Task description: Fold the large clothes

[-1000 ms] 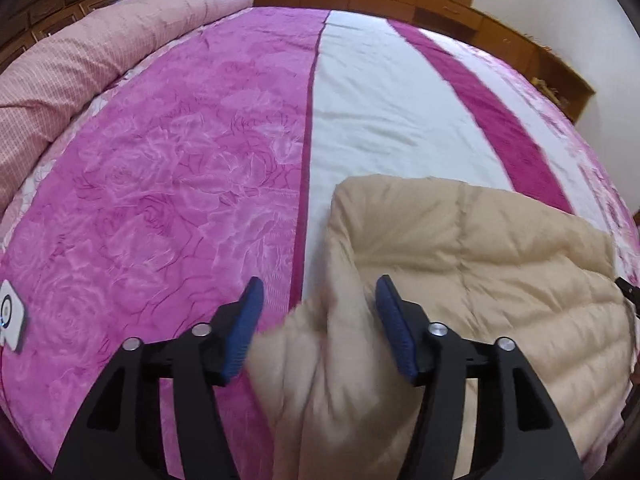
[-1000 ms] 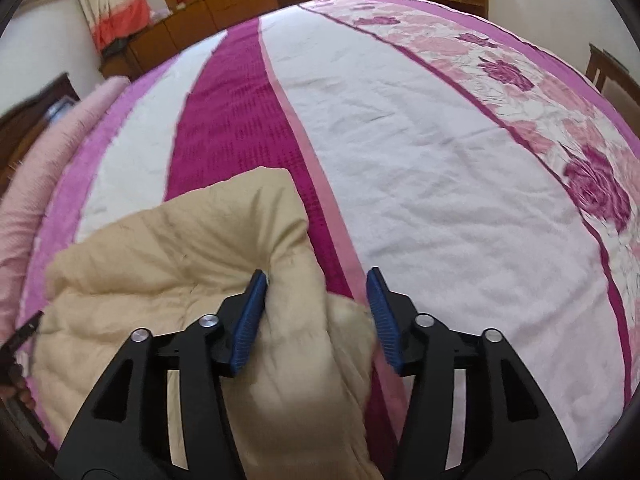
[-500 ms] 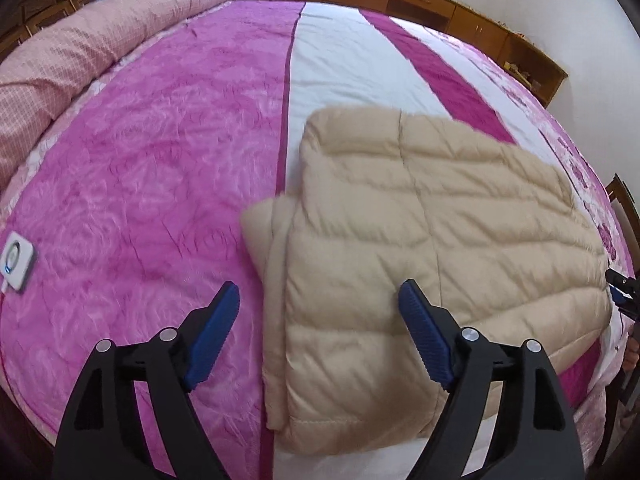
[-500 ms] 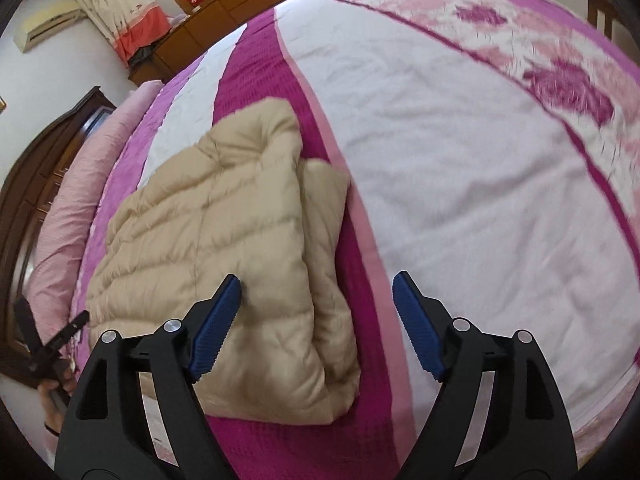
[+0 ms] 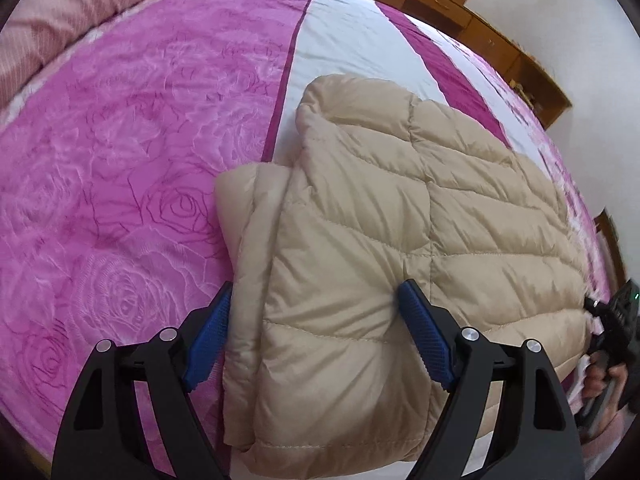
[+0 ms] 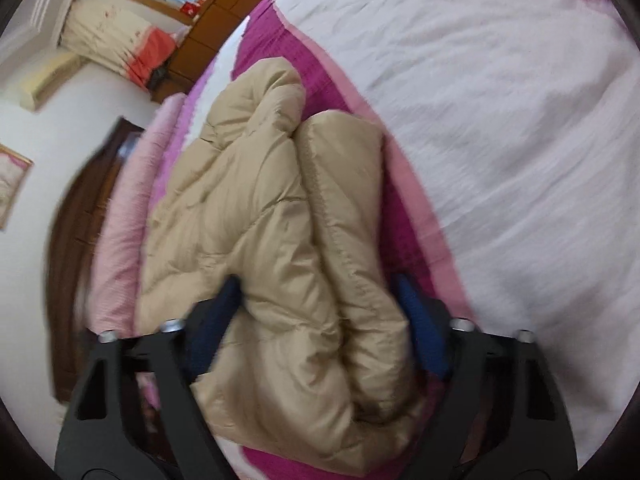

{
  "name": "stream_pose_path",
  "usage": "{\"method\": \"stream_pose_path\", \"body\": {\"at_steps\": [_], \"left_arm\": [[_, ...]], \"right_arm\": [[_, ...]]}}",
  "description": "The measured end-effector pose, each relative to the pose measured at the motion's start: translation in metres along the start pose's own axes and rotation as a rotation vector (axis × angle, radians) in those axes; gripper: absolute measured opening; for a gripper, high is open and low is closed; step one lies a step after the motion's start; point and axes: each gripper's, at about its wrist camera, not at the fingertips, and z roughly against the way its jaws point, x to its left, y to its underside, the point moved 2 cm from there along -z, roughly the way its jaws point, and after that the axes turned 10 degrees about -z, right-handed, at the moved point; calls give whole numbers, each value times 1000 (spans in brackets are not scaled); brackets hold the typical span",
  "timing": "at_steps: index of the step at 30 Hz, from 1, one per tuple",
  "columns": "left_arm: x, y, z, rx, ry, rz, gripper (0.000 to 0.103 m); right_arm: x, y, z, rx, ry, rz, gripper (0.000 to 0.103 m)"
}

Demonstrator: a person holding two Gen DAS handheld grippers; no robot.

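A folded beige down jacket lies on the bed, light, puffy and slick. The left claw straddles its 6 o'clock edge, spread wide; the right claw, also spread, brackets thick folds. Stitched seams likely grip best.

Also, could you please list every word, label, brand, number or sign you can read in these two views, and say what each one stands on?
None can be read in either view.
Beige down jacket: no visible label or print.
Bedspread: rose pattern only, no lettering.
Red items on the window ledge: too blurred to tell whether they carry text.
Framed picture on the wall: too blurred to read.
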Motion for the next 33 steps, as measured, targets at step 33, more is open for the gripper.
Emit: {"method": "stream_pose_path", "body": {"at_steps": [33], "left_arm": [[-143, 19, 82, -6, 54, -341, 65]], "right_arm": [[-29, 16, 77, 13, -3, 11, 52]]}}
